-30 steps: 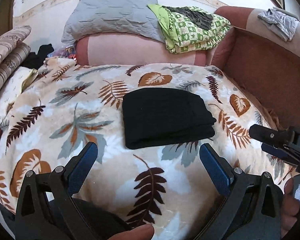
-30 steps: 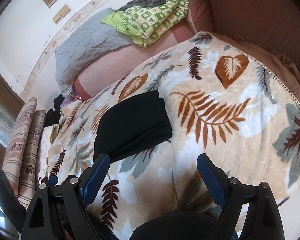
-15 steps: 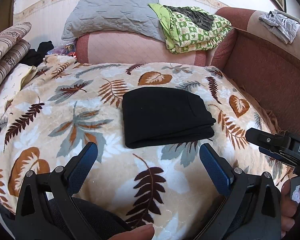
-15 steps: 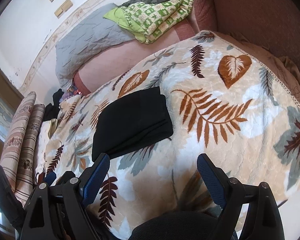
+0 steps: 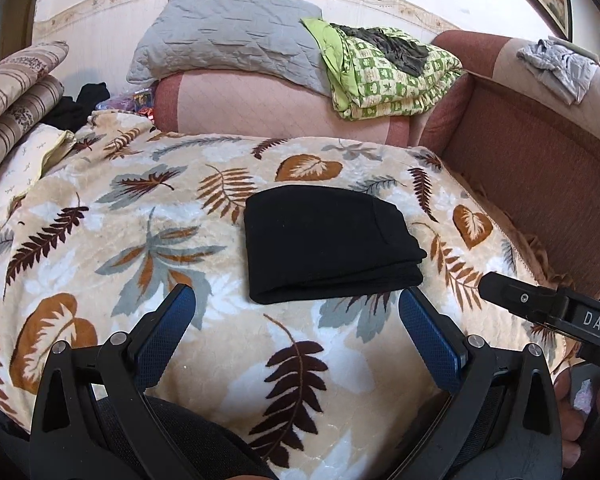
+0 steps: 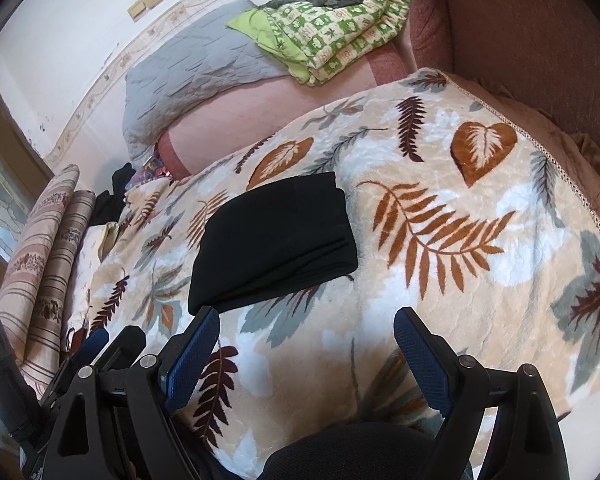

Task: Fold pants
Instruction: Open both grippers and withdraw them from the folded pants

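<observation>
Pants folded on the blanket, both tongs empty

Pants [image 5: 328,242] lie folded in a black rectangle on the leaf-print blanket [image 5: 140,240]. Left tongs [image 5: 296,332] hover just short of the near edge, spread wide, touching nothing. Right tongs [image 6: 306,354] hang nearer the camera, to the right of the pants, equally wide apart and empty.

We are in a lived-in home, a sitting or sleeping room. A leaf-patterned blanket [image 5: 148,248] covers the seat of a reddish-brown sofa [image 5: 540,168]. Behind the blanket a grey quilted pillow [image 5: 228,44] and a green checked quilt [image 5: 384,76] sit on its backrest; striped bolsters [image 5: 16,92] lie to the blanket's left.
</observation>
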A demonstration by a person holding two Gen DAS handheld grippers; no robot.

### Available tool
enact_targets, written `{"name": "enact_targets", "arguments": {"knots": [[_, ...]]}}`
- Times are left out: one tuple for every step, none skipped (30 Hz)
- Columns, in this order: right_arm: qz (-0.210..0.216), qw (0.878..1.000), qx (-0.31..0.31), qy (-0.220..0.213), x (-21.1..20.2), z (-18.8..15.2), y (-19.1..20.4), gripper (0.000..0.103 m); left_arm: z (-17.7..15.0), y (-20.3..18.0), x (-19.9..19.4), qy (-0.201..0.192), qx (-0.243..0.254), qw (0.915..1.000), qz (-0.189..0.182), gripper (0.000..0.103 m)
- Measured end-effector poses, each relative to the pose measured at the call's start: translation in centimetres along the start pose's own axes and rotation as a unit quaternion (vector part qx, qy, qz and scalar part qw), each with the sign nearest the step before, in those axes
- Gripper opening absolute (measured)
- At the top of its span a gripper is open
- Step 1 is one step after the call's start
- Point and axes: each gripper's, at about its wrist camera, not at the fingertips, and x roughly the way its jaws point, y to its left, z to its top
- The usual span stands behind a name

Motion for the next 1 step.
{"name": "enact_targets", "arguments": {"knots": [[0.000,1.000,0.001,0.000,0.01,0.01,0.01,0.088,-0.03,-0.08,0.10,0.003,0.000,1.0000,-0.001,0.102]]}}
